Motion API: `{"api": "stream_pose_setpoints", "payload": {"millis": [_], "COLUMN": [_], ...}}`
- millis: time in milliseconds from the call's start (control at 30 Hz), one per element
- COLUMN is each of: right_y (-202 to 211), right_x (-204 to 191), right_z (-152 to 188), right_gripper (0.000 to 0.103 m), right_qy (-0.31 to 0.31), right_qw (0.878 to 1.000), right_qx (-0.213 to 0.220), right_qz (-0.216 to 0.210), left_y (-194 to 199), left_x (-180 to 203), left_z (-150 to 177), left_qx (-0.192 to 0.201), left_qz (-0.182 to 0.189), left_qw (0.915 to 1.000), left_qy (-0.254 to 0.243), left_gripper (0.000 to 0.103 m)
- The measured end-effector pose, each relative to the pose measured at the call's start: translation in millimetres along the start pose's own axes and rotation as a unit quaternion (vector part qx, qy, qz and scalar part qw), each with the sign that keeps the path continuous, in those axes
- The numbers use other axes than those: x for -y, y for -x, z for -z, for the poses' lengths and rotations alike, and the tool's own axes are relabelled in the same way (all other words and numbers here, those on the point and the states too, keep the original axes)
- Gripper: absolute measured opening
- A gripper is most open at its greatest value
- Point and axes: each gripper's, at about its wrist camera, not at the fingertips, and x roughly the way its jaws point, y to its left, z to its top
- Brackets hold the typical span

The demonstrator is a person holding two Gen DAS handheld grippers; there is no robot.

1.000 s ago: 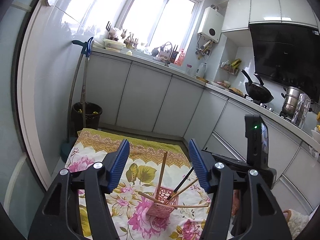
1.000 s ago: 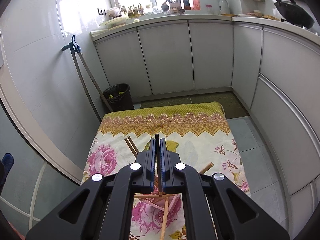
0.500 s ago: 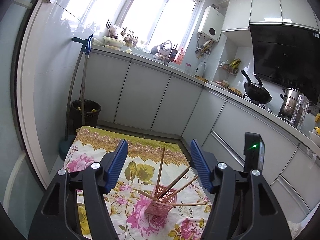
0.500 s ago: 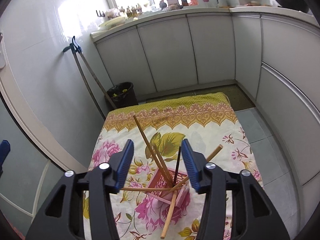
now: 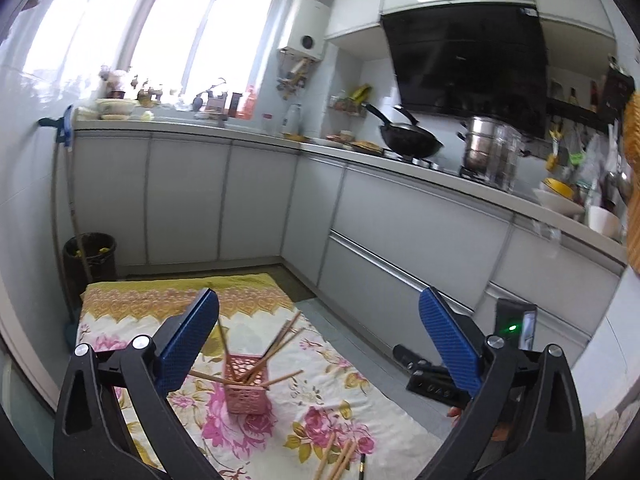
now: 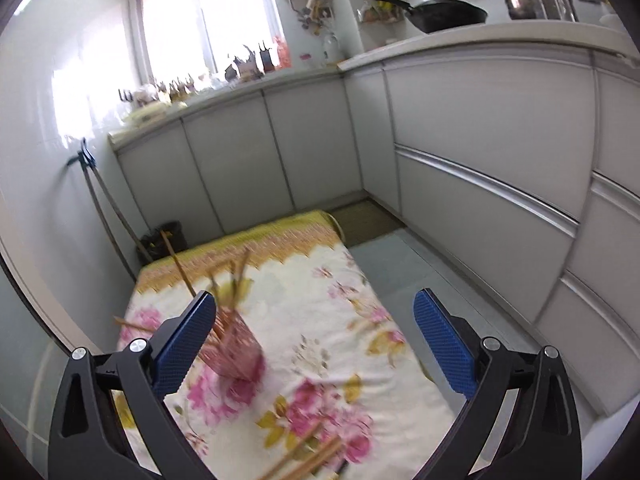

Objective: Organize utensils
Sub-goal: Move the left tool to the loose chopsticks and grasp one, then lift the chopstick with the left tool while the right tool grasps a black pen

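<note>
Grippers left [image 5: 318,344] and right [image 6: 314,338] raised above floral cloth [image 5: 320,400], jaws spread wide, gripping nothing, pink basket [image 5: 245,390] below.

Daylight from the blown-out window [image 5: 200,36] floods both fisheye-bent views; the right one looks motion-blurred.

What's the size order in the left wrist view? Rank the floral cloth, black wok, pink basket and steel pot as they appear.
1. Floral cloth, by far the largest.
2. Black wok and steel pot: look alike in area, so no ranking between them.
3. Pink basket, smallest, though it sits nearer the camera.
</note>
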Motion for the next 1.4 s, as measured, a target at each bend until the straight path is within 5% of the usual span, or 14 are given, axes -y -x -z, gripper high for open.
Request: {"api": "stream_pose_setpoints", "payload": {"millis": [133, 300, 400, 567, 633, 733, 833, 1000, 1167, 1300, 1400], "right_y": [-10.7, -21.7, -19.7, -9.3, -10.9, -16.8, -21.6, -26.1, -28.8, -33.3, -35.2], "right_x": [48.8, 101.0, 105.7, 95.5, 93.5, 92.9, 93.0, 91.3, 85.0, 75.9, 69.8], "right_z": [56.5, 125.9, 145.6, 146.5, 147.1, 151.5, 153.6, 154.7, 154.2, 153.1, 152.6], "right_gripper": [0.096, 0.096, 0.096, 0.096, 0.096, 0.096, 0.096, 0.096, 0.096, 0.096, 0.095], "right_qy": [-0.029, -0.11, -0.109, -0.05, -0.039, -0.032, -0.038, -0.05, -0.047, -0.04, -0.035], "right_qw": [0.992, 0.958, 0.951, 0.962, 0.961, 0.956, 0.952, 0.949, 0.949, 0.948, 0.949], "right_qx": [-0.115, -0.257, -0.28, -0.256, -0.264, -0.284, -0.297, -0.308, -0.309, -0.312, -0.309], "right_qz": [0.044, 0.059, 0.068, 0.081, 0.076, 0.069, 0.058, 0.049, 0.047, 0.046, 0.051], "left_y": [-22.9, -79.6, -127.3, -210.6, -232.7, -252.6, -265.1, -283.1, -289.4, -295.0, -297.4], "left_x": [43.3, 81.8, 87.2, 73.5, 64.0, 51.6, 43.3, 29.9, 17.8, 14.3, 9.3], "left_z": [15.2, 51.5, 83.5, 151.7, 175.3, 196.9, 208.9, 226.3, 230.1, 233.7, 239.4], "left_qx": [-0.059, -0.18, -0.279, -0.426, -0.468, -0.495, -0.511, -0.533, -0.529, -0.528, -0.523], "left_qz": [0.066, 0.102, 0.109, 0.055, 0.036, 0.016, 0.007, -0.006, -0.015, -0.016, -0.027], "left_qw": [0.9949, 0.9749, 0.9508, 0.9004, 0.8812, 0.8668, 0.8576, 0.8446, 0.8474, 0.8481, 0.8501], "left_qy": [-0.049, -0.083, -0.079, -0.067, -0.056, -0.054, -0.056, -0.048, -0.043, -0.045, -0.054], "left_gripper": [0.096, 0.096, 0.096, 0.086, 0.078, 0.066, 0.046, 0.027, 0.025, 0.01, 0.009]}}
